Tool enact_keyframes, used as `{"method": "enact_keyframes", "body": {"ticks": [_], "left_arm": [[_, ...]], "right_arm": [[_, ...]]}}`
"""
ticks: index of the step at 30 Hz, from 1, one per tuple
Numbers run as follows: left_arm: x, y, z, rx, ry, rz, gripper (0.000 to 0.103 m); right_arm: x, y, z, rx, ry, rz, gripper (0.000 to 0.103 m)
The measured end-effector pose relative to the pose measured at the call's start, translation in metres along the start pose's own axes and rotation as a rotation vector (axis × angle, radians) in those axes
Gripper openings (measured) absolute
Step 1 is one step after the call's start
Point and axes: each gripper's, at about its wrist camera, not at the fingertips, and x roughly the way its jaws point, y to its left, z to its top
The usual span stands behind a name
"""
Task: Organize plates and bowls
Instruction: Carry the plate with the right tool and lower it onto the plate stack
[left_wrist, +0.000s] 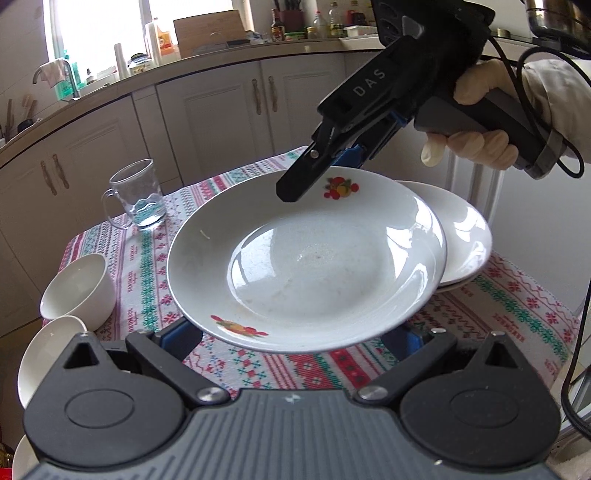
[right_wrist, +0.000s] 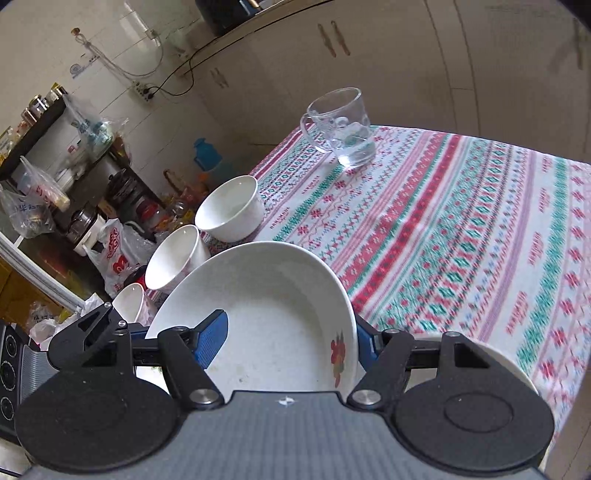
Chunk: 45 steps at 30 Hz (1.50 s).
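Plates are what I am working on: a fruit-printed plate (left_wrist: 306, 258) is held above the bench (left_wrist: 517, 306), and my right gripper (left_wrist: 314, 173) is closed on its rim at 12 o'clock in the left wrist view, one finger lying on top of the rim beside the fruit print. That view alone shows the gloved hand (left_wrist: 476, 122) on the right gripper's handle and a second plate (left_wrist: 465, 236) at 3 o'clock, partly hidden beneath the held one. My left gripper (left_wrist: 295, 332) sits at 6 o'clock, its blue pads wide apart on either side below the plate's near rim; I see it gripping nothing.

The right wrist view shows what the left cannot: the right gripper (right_wrist: 291, 343) with one blue pad inside the fruit-printed plate (right_wrist: 266, 314) and the other behind its rim, so the plate stands edge-on between the fingers. Three white bowls (right_wrist: 231, 208) line the bench edge toward 9 o'clock, tipped on their sides in this view. A glass mug (right_wrist: 343, 125) stands at 12 o'clock on the patterned cloth (right_wrist: 461, 221), well apart from the plate.
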Motion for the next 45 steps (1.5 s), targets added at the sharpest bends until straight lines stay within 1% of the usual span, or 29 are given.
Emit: {"method": "enact_keyframes", "body": {"ticks": [8, 18, 26, 30, 41, 45], "left_arm": [[0.003, -0.021, 0.009, 0.047, -0.003, -0.061, 0.101], [0.017, -0.039, 0.017, 0.091, -0.001, -0.125, 0.101], [0.028, -0.045, 0.021, 0.109, 0.003, -0.142, 0.101], [0.035, -0.047, 0.020, 0.118, 0.018, -0.141, 0.101], [0.045, -0.052, 0.024, 0.169, 0.004, -0.148, 0.101], [0.049, -0.051, 0.025, 0.174, 0.000, -0.153, 0.101]], "right_arm": [[-0.029, -0.010, -0.026, 0.040, -0.038, -0.041, 0.075], [-0.056, -0.029, -0.053, 0.101, -0.073, -0.090, 0.075], [-0.060, -0.045, -0.064, 0.141, -0.082, -0.111, 0.075], [-0.061, -0.051, -0.070, 0.158, -0.088, -0.110, 0.075], [-0.062, -0.062, -0.082, 0.199, -0.101, -0.127, 0.075], [-0.066, -0.064, -0.086, 0.213, -0.105, -0.140, 0.075]]}}
